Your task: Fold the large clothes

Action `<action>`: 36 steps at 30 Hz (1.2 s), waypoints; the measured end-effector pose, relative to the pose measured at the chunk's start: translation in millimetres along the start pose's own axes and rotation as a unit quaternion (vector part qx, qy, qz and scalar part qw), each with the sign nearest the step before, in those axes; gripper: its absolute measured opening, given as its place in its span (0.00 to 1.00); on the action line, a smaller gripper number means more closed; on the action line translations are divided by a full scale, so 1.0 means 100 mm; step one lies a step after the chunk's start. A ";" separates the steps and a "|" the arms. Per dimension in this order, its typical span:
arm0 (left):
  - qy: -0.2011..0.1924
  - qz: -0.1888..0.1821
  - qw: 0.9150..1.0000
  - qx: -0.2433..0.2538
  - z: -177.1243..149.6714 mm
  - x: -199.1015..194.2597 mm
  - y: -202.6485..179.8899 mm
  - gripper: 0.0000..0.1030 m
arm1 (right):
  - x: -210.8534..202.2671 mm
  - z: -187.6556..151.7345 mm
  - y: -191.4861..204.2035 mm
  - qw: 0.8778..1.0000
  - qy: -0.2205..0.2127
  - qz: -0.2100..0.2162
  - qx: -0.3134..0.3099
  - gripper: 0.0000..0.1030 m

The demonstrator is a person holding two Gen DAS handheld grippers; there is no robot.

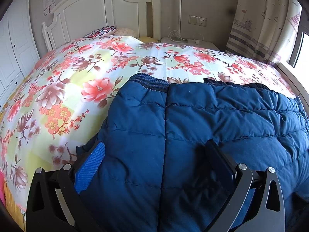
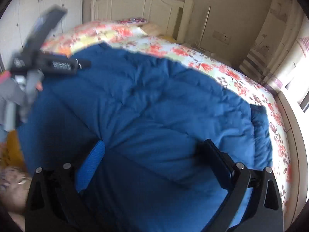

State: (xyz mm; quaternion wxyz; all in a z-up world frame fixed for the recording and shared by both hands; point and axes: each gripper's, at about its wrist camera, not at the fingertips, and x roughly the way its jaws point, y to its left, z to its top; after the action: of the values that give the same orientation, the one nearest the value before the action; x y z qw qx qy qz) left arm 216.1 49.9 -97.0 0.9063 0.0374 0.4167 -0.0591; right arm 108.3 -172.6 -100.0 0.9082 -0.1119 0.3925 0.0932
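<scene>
Nearest, the left gripper [image 1: 154, 166] stands with its 2 fingers spread wide, the blue quilted down jacket [image 1: 193, 119] bulging up between them, not pinched. The right gripper [image 2: 156, 166] is likewise parted over the same jacket, gripping nothing. The jacket runs ahead of both, its ribbed hem [image 1: 148, 82] farthest. Beyond lies the floral bedspread [image 1: 63, 81], then the white headboard [image 1: 100, 9].

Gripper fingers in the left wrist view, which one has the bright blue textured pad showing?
The left-hand finger shows its bright blue textured pad; the right-hand finger looks dark. Both lie on the blue padded jacket.
</scene>
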 end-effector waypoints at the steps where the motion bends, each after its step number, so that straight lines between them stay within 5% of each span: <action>1: -0.001 -0.002 1.000 -0.002 0.00 0.00 0.01 0.96 | 0.01 -0.01 -0.01 1.000 -0.004 0.004 0.004 0.98; 4: -0.001 -0.005 1.000 -0.003 0.00 0.00 0.02 0.96 | 0.01 0.00 -0.12 0.999 0.011 0.029 0.025 0.97; 11: 0.000 -0.007 1.000 -0.005 0.00 0.01 0.03 0.96 | -0.20 -0.27 -0.90 0.993 0.005 -0.034 0.111 0.97; 14: -0.001 -0.008 1.000 -0.005 0.00 0.01 0.03 0.96 | -0.10 -0.49 -1.23 0.983 -0.008 0.030 0.180 0.98; 19: -0.004 -0.005 1.000 -0.009 0.02 -0.01 0.04 0.96 | -0.05 -0.47 -1.10 0.987 -0.002 0.008 0.159 0.98; 21: -0.025 0.014 1.000 -0.010 0.01 -0.18 -0.01 0.96 | -0.01 -0.45 -1.14 0.985 -0.004 0.021 0.169 0.98; 23: -0.067 -0.034 0.997 0.006 -0.03 -0.52 -0.18 0.96 | 0.00 -0.46 -1.16 0.985 -0.006 0.026 0.173 0.98; 27: -0.121 -0.046 0.986 0.105 -0.25 -0.93 -0.77 0.96 | -0.01 -0.46 -1.18 0.985 -0.005 0.025 0.172 0.98; 31: -0.073 -0.044 0.978 0.190 -0.70 -0.54 -1.20 0.96 | -0.06 -0.49 -1.20 0.984 -0.012 0.025 0.174 0.98; 36: -0.040 -0.106 0.984 0.137 -0.60 -0.44 -0.91 0.96 | -0.66 -0.79 -1.31 0.975 -0.084 0.026 0.203 0.97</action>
State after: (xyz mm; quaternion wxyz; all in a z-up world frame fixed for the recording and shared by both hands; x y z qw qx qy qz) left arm 130.1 -29.7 -104.3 0.8973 0.1149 0.3692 -0.2129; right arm 42.3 -325.4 -87.0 0.9390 0.0929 0.3280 0.0444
